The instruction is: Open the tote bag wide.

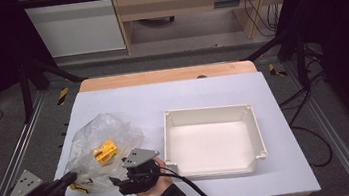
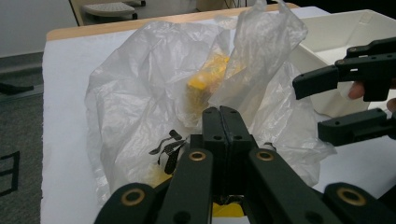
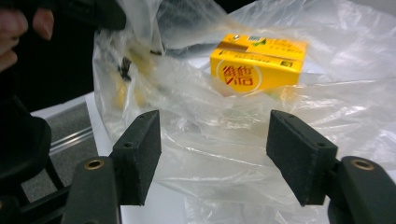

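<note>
On the bench (image 1: pixel 172 98) the plastic bag (image 1: pixel 99 147) is lying at the left, near the front edge, and the tray (image 1: pixel 211 142) is sitting just to its right, apart from it. The carton (image 1: pixel 105 152) is lying inside the bag. The left claw (image 1: pixel 69 179) is sitting at the front left corner of the bag, with its jaws together on the bag's edge. The right claw (image 1: pixel 116 181) is sitting at the front of the bag, between bag and tray, with its jaws apart and the bag lying between them.
</note>
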Tool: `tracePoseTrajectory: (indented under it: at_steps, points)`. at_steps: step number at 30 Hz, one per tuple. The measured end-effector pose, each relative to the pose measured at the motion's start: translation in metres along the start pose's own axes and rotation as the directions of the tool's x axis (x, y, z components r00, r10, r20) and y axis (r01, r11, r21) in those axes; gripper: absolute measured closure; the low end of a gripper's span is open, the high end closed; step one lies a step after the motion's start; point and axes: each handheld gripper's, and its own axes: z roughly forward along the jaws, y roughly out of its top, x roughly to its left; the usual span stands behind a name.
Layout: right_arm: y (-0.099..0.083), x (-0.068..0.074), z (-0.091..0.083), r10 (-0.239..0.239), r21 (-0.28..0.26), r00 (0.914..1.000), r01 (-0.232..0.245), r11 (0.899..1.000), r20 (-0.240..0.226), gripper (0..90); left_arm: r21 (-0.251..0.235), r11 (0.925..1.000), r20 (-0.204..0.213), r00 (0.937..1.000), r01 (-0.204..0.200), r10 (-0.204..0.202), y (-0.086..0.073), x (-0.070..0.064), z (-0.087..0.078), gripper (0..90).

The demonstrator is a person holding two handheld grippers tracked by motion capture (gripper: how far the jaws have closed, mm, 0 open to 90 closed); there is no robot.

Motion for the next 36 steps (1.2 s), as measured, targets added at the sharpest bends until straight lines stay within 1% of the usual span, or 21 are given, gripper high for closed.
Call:
tracePoseTrajectory:
  at_steps: [1, 2, 3, 7, 8, 10, 12, 14, 15, 16, 17, 18, 19, 20, 21, 22, 24, 25, 26, 30, 36]
  points:
    - [0.0, 0.0, 0.0, 0.0, 0.0, 1.0, 0.0, 1.0, 0.0, 35.0, 0.0, 1.0, 0.0, 1.0, 0.0, 0.0, 0.0, 0.0, 0.0, 89.6]
    - [-0.001, 0.001, 0.001, -0.013, 0.003, 0.9999, 0.013, 1.0, 0.011, 35.0, -0.001, 1.0, -0.001, 1.0, 0.004, -0.004, 0.0, 0.001, -0.001, 89.6]
    - [-0.001, 0.001, 0.0, -0.013, -0.005, 0.9997, 0.013, 1.0, 0.019, 35.1, -0.001, 1.0, -0.003, 1.0, 0.003, -0.003, -0.001, 0.001, -0.001, 89.6]
    - [0.001, -0.004, -0.003, 0.003, -0.025, 0.9992, -0.002, 1.0, 0.039, 34.8, -0.004, 1.0, 0.0, 1.0, 0.004, -0.004, -0.002, 0.001, -0.003, 89.6]
    - [0.003, -0.007, -0.002, 0.009, -0.028, 0.998, -0.007, 1.0, 0.063, 34.0, 0.001, 1.0, 0.004, 1.0, 0.001, -0.001, -0.002, 0.0, -0.003, 89.6]
    - [0.004, -0.009, 0.003, 0.02, -0.032, 0.9971, -0.018, 0.999, 0.074, 34.1, 0.008, 1.0, 0.006, 1.0, -0.005, 0.005, -0.003, -0.001, -0.002, 89.6]
    - [0.005, -0.011, 0.009, 0.028, -0.017, 0.9962, -0.027, 0.999, 0.083, 37.4, 0.012, 0.9999, 0.011, 0.9999, -0.008, 0.008, -0.005, -0.002, -0.001, 89.7]
    - [0.003, -0.012, 0.014, 0.039, -0.006, 0.9964, -0.039, 0.999, 0.076, 45.6, 0.013, 0.9999, 0.014, 0.9999, -0.01, 0.01, -0.005, -0.002, 0.0, 89.7]
    - [0.003, -0.012, 0.014, 0.039, -0.006, 0.9964, -0.039, 0.999, 0.076, 45.6, 0.013, 0.9999, 0.014, 0.9999, -0.01, 0.01, -0.005, -0.002, 0.0, 89.6]
    - [0.002, -0.013, 0.019, 0.036, 0.016, 0.9969, -0.037, 0.999, 0.071, 55.4, 0.014, 0.9999, 0.019, 0.9998, -0.009, 0.008, -0.006, -0.003, 0.0, 89.6]
    - [0.002, -0.013, 0.019, 0.036, 0.016, 0.9969, -0.037, 0.999, 0.071, 55.4, 0.014, 0.9999, 0.019, 0.9998, -0.009, 0.008, -0.006, -0.003, 0.0, 89.6]
    - [0.001, -0.013, 0.021, 0.032, 0.022, 0.9968, -0.034, 0.999, 0.073, 59.7, 0.015, 0.9998, 0.018, 0.9998, -0.012, 0.012, -0.006, -0.003, 0.0, 89.6]
    - [0.0, -0.013, 0.024, 0.034, 0.039, 0.9961, -0.037, 0.999, 0.081, 72.9, 0.013, 0.9999, 0.017, 0.9998, -0.011, 0.011, -0.007, -0.003, 0.0, 89.6]
    - [-0.001, -0.013, 0.025, 0.034, 0.048, 0.9958, -0.038, 0.998, 0.085, 78.5, 0.012, 0.9999, 0.017, 0.9998, -0.01, 0.01, -0.007, -0.003, 0.0, 89.6]
    - [-0.001, -0.013, 0.025, 0.034, 0.048, 0.9958, -0.038, 0.998, 0.085, 78.5, 0.012, 0.9999, 0.017, 0.9998, -0.01, 0.01, -0.007, -0.003, 0.0, 89.6]
    - [-0.002, -0.012, 0.024, 0.019, 0.058, 0.9959, -0.025, 0.998, 0.089, 89.9, 0.01, 0.9999, 0.013, 0.9999, -0.007, 0.007, -0.008, -0.002, 0.0, 89.6]
    - [-0.002, -0.011, 0.021, 0.006, 0.061, 0.9961, -0.011, 0.998, 0.088, 90.0, 0.014, 0.9999, 0.013, 0.9999, -0.001, 0.001, -0.009, 0.0, 0.001, 89.5]
    - [-0.002, -0.011, 0.021, 0.006, 0.061, 0.9961, -0.011, 0.998, 0.088, 90.0, 0.014, 0.9999, 0.013, 0.9999, -0.001, 0.001, -0.009, 0.0, 0.001, 89.5]
    - [-0.003, -0.011, 0.016, 0.012, 0.053, 0.9971, -0.016, 0.998, 0.075, 90.0, 0.018, 0.9998, 0.013, 0.9999, 0.009, -0.009, -0.01, 0.002, 0.003, 89.4]
    - [-0.007, -0.009, 0.006, 0.012, 0.047, 0.9983, -0.014, 0.999, 0.058, 90.0, 0.023, 0.9996, 0.003, 0.9999, 0.016, -0.016, -0.012, 0.004, 0.005, 89.4]
    - [-0.015, -0.008, -0.003, 0.017, 0.053, 0.9987, -0.02, 0.998, 0.048, 90.0, 0.023, 0.9995, -0.006, 0.9998, 0.02, -0.02, -0.013, 0.006, 0.005, 89.4]
